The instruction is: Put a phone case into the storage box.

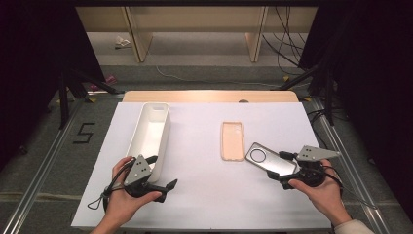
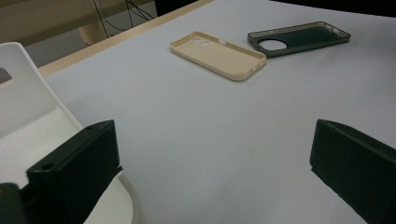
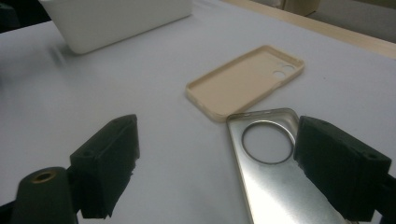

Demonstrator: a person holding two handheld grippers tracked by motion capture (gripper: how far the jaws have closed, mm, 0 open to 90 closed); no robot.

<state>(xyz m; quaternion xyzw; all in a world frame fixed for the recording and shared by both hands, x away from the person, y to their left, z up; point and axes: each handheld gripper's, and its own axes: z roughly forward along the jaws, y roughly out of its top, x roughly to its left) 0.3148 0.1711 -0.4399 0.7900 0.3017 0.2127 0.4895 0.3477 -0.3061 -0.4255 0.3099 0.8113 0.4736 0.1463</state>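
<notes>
White table (image 1: 204, 195), wooden strip at far edge; grey floor around, digit "5" (image 1: 84, 132) taped at left, cables and pale shelving behind. Long white bin (image 1: 150, 131) on left half, nothing inside. Left gripper (image 1: 165, 186) just beside bin's near end, jaws spread, holding nothing. Right gripper (image 1: 278, 171) at right, jaws apart; dark translucent phone case (image 1: 269, 161) with round camera cutout lying flat, near end between jaws, grip not evident. Beige phone case (image 1: 232, 140) just beside it, open side up.
</notes>
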